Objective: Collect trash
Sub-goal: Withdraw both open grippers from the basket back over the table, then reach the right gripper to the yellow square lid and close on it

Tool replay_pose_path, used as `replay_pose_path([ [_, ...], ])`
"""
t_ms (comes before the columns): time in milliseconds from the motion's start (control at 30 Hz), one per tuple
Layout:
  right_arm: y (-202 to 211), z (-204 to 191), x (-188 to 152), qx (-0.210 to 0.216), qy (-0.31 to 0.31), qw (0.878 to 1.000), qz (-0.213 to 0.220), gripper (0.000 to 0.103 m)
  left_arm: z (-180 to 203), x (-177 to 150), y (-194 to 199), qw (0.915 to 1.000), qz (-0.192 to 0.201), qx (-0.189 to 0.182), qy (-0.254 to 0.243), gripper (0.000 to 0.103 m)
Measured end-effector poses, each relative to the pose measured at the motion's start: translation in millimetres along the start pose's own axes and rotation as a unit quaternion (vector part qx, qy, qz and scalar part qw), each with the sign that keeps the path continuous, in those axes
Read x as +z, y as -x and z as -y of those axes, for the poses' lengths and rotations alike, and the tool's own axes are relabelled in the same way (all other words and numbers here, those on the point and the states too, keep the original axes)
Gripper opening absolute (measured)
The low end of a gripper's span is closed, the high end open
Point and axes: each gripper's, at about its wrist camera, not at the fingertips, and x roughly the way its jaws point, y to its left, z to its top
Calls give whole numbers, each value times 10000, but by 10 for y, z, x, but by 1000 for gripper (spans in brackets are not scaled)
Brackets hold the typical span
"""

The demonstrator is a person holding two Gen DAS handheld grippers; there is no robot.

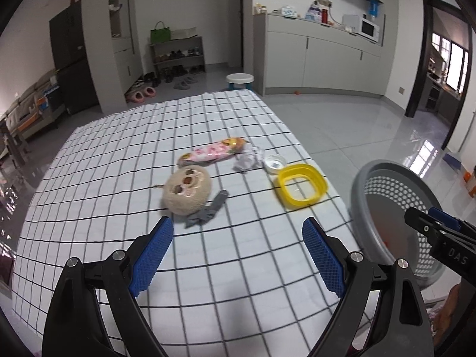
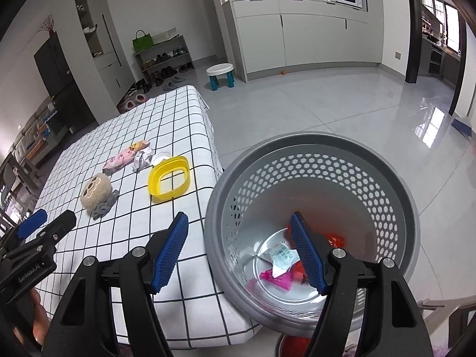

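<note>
On the checked tablecloth (image 1: pixel 119 163) lie a pink snack wrapper (image 1: pixel 214 151), a crumpled silver wrapper (image 1: pixel 248 160) and a white cap (image 1: pixel 275 163). My left gripper (image 1: pixel 238 227) hovers open over the cloth, short of them, with nothing between its blue pads (image 1: pixel 154 255). A grey perforated bin (image 2: pixel 315 135) stands off the table's right edge and holds a white packet (image 2: pixel 279 257), pink plastic (image 2: pixel 273 279) and red scraps (image 2: pixel 334 239). My right gripper (image 2: pixel 238 220) is open and empty above the bin's left rim.
A yellow container (image 1: pixel 300 186), a plush sloth head (image 1: pixel 186 192) and a grey sock (image 1: pixel 208 208) also lie on the cloth. The bin (image 1: pixel 383 163) is right of the table. Beyond are a small stool (image 2: pixel 220 74), grey cabinets and glossy floor.
</note>
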Motion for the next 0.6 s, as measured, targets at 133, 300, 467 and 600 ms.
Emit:
replay_pose_path([
  [133, -94, -47, 41, 59, 22, 9999, -108, 68, -110, 12, -25, 9999, -11, 79, 92, 87],
  [300, -189, -141, 117, 42, 189, 9997, -147, 68, -207, 10, -74, 9997, -41, 154, 168, 87],
  [467, -351, -238, 207, 78, 388, 9988, -292, 68, -260, -1, -143, 9995, -118, 172, 233, 87],
  [600, -526, -318, 257, 189, 475, 9974, -499, 68, -285, -12, -221, 9993, -187, 183, 257, 87],
])
